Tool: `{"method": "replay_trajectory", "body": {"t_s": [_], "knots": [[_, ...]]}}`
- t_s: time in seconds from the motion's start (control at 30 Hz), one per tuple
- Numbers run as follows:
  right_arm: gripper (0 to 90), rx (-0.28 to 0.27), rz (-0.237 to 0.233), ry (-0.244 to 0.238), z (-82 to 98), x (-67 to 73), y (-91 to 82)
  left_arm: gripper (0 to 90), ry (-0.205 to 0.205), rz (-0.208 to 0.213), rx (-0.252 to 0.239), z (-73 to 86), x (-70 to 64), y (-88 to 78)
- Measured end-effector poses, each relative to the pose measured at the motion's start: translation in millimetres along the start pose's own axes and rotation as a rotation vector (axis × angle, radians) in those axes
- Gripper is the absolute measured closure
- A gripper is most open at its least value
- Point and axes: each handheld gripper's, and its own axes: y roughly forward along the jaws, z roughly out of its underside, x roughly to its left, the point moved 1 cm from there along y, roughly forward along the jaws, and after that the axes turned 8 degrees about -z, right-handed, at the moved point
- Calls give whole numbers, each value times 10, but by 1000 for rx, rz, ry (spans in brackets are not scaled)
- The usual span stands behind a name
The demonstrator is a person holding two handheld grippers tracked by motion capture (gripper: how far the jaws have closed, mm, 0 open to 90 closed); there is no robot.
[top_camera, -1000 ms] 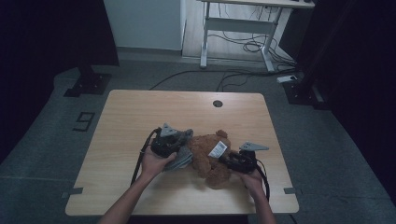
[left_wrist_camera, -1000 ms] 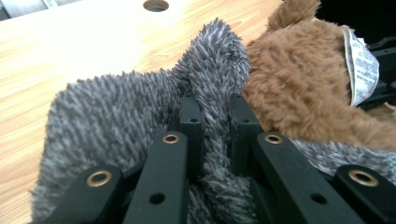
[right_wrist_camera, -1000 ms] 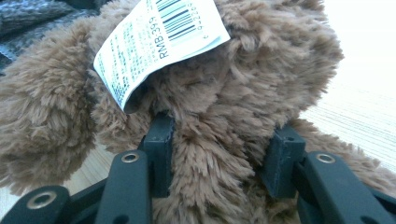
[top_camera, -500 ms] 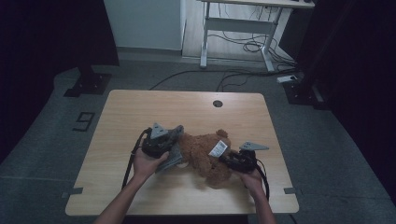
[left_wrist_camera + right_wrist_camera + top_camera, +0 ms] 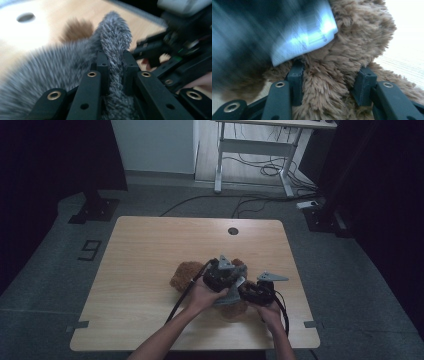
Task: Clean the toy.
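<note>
Brown plush toy (image 5: 186, 275) lies on the wooden table (image 5: 150, 250), near-right part, w/ grey furry piece (image 5: 231, 294) over it. High view: my left gripper (image 5: 222, 276) and right gripper (image 5: 255, 292) sit just beside each other on top of the toy; open tabletop to the left and far side, near edge and right edge close by. Vs 0.5 s ago, left gripper has crossed rightward over the toy. Left gripper view: jaws narrow, clamped on a ridge of grey fur (image 5: 113, 47). Right gripper view: jaws mid-width, pressed into brown fur (image 5: 329, 82) below the white tag (image 5: 309, 35); left side blurred.
</note>
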Motion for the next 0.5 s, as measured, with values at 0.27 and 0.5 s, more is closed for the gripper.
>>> {"method": "replay_trajectory", "body": {"t_s": [0.27, 0.5], "knots": [[514, 10, -1, 2, 10, -6, 2, 795, -6, -21, -24, 138, 123, -83], [513, 3, -11, 14, 17, -17, -3, 794, -8, -119, -41, 379, 368, -318]]}}
